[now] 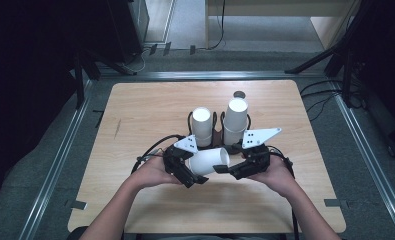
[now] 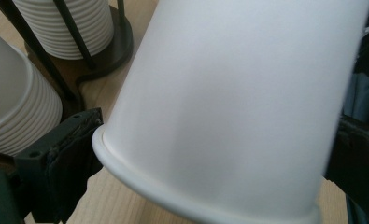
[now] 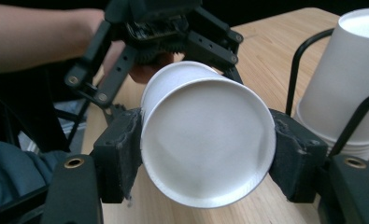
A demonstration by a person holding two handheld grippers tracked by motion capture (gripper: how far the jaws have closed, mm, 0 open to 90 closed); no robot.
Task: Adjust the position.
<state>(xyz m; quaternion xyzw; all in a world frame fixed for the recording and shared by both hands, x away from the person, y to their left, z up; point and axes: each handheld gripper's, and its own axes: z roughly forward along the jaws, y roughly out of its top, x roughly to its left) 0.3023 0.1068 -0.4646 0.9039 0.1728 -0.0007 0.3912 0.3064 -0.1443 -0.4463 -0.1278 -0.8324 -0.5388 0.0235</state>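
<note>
A white paper cup (image 1: 210, 161) lies on its side in the air just above the wooden table (image 1: 135, 115), held between both grippers. My left gripper (image 1: 195, 167) is shut on its rim end; in the left gripper view the cup (image 2: 229, 102) sits between the jaws, its rolled rim against the left pad (image 2: 70, 154). My right gripper (image 1: 231, 169) is shut on the base end. In the right gripper view the cup's round base (image 3: 205, 144) faces the camera, with a pad pressed on each side.
Two stacks of white cups (image 1: 202, 125) (image 1: 235, 120) stand upside down in black wire holders just behind the grippers, close to the held cup. A small dark round object (image 1: 239, 94) lies behind them. Bare tabletop spreads to the left, right and front.
</note>
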